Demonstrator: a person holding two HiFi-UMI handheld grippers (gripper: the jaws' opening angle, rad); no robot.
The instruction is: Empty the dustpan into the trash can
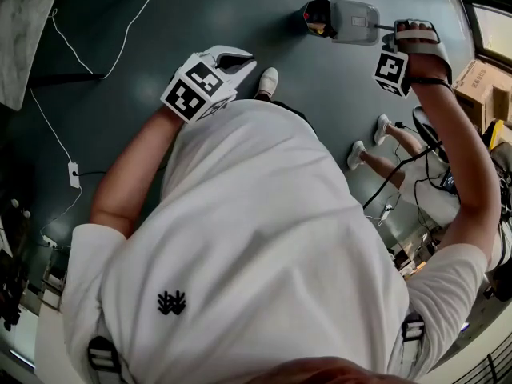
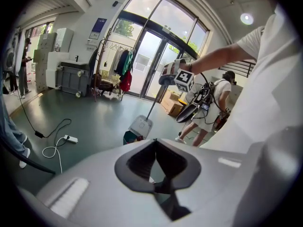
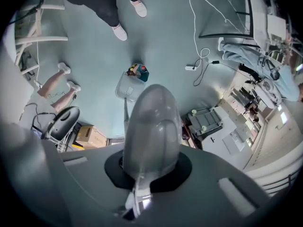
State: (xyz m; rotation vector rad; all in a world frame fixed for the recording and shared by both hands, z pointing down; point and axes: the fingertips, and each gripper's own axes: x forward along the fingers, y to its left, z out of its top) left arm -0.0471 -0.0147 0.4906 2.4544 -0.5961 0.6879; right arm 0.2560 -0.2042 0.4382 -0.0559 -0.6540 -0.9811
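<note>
Grey plastic, rounded at its end, fills the right gripper view: this is the top of the dustpan handle (image 3: 151, 122). The right gripper (image 3: 147, 174) has its jaws closed tight on it. From that grip the thin pole runs down to the pale dustpan (image 3: 126, 87). Its pan lies right against the trash can (image 3: 139, 73), a small dark teal bin with red and yellow scraps showing inside.

The left gripper (image 2: 158, 167) is held well apart from the trash can, closer to the person's body. Its dark pads are pressed together with nothing between them.

The trash can stands on a dull grey-green floor (image 1: 160, 22), and the person's own white shoe (image 1: 268, 81) is near it on the left gripper's side. Farther from the trash can on that side, a white cable (image 1: 56, 126) trails to a power strip (image 1: 74, 174). On the right gripper's side of the trash can, another person's legs (image 1: 384, 154) in white shoes stand a way off. Cardboard boxes (image 1: 480, 78) are beyond them.
</note>
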